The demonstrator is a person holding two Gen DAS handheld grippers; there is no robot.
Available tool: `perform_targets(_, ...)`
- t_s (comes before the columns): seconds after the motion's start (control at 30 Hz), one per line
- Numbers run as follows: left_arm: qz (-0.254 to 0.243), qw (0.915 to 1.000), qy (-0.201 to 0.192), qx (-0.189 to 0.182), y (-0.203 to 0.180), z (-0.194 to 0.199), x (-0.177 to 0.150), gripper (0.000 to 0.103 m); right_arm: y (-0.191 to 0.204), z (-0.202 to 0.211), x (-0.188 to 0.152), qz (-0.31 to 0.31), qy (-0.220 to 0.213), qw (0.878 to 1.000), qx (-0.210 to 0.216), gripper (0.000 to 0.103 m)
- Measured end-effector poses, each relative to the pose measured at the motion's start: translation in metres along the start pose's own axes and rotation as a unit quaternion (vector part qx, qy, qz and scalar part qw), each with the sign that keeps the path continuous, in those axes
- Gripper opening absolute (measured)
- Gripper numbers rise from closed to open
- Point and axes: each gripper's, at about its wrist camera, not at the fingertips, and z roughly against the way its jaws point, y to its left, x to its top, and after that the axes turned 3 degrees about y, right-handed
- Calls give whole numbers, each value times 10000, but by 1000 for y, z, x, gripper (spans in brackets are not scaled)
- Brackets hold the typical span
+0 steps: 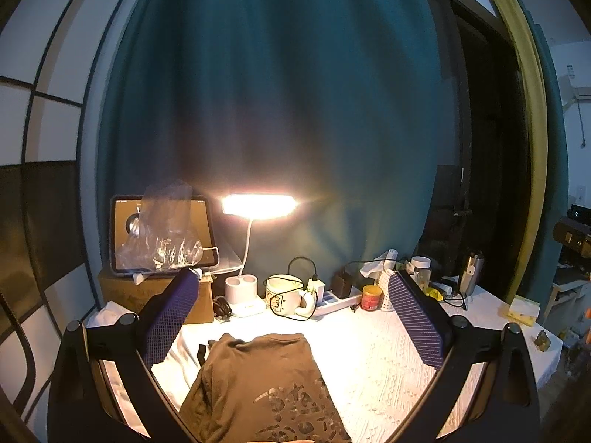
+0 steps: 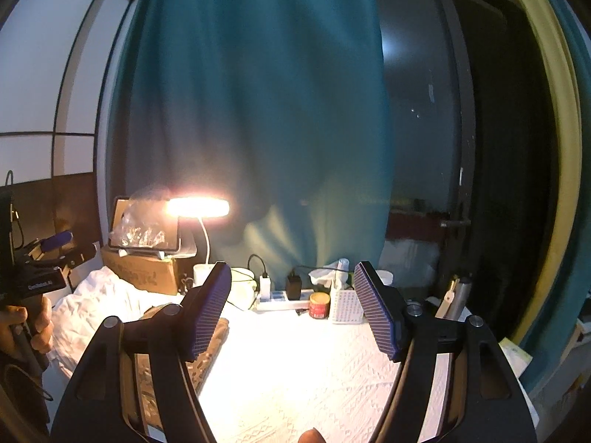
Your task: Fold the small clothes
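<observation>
Brown shirt laid flat on the lace-covered table, both grippers held clear above it.

At the left a cardboard box (image 1: pixel 155 295) carries a tablet (image 1: pixel 162 236); a lit lamp (image 1: pixel 258 206), mug (image 1: pixel 286 297), power strip (image 1: pixel 338 301) and red tin (image 1: pixel 371 297) are ranged behind the brown shirt (image 1: pixel 258 380). The left gripper (image 1: pixel 291 317) and right gripper (image 2: pixel 291 313) are seen with jaws spread wide, nothing grasped.

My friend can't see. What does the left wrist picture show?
A brown shirt with a printed design lies on a white tablecloth, framed by the open left claw. Behind it a lit desk lamp, a mug and a tablet stand before a teal curtain.
</observation>
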Motion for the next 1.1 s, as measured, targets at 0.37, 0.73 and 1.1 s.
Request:
perform_targets(0.37,37,10000,55,-8,-4,-2,-2,101,-9,-2,-2,-115,42,9999,-80,72)
perform_targets(0.73,13,9999,128,-7,-4,-5,-3,101,-11,-3,-5,-151,74,9998,-111,72)
perform_targets(1.1,40,9998,208,-17,-4,-8,-3,101,-8,-5,-6,-132,103,9998,-110,72)
